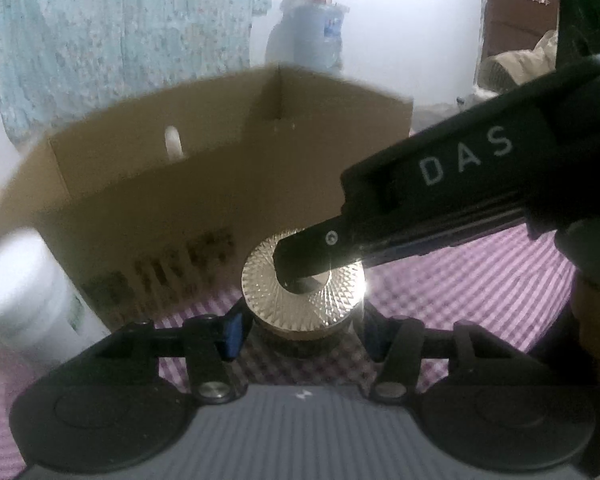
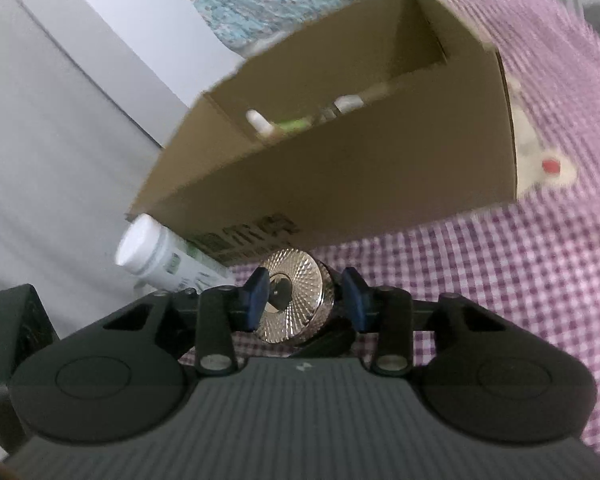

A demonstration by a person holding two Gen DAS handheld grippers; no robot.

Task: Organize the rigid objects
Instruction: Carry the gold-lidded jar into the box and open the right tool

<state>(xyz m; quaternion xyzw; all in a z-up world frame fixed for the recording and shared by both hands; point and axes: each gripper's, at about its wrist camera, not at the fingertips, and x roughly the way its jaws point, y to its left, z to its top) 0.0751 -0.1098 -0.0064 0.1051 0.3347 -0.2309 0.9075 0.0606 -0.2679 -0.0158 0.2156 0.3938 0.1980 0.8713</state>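
- The left gripper (image 1: 304, 328) is bracketing the jar (image 1: 300, 320) from both sides. Its pads (image 1: 233, 330) appear to be pressing at the level of the gold lid (image 1: 268, 292), though the contact itself is hard to make out.
- The right gripper (image 2: 305, 300) is clamping the same jar. One finger is lying across the lid's face and the other is sitting against the far end of the body.
- With two grips sharing one small jar, any disagreement between the hands is risking a twist. The lid could be loosening, or the smooth jar squirting out from between the pads.
- The ridged, shiny lid is giving the upper finger little purchase, so it may be sliding off.
- Just beyond the fingertips the cardboard box (image 1: 160, 200) is standing on the checked cloth (image 1: 460, 292). Too low a carry would be catching its near wall.
- Left of the fingers, a white bottle (image 2: 156, 256) is lying against the box, within reach of a stray swing.
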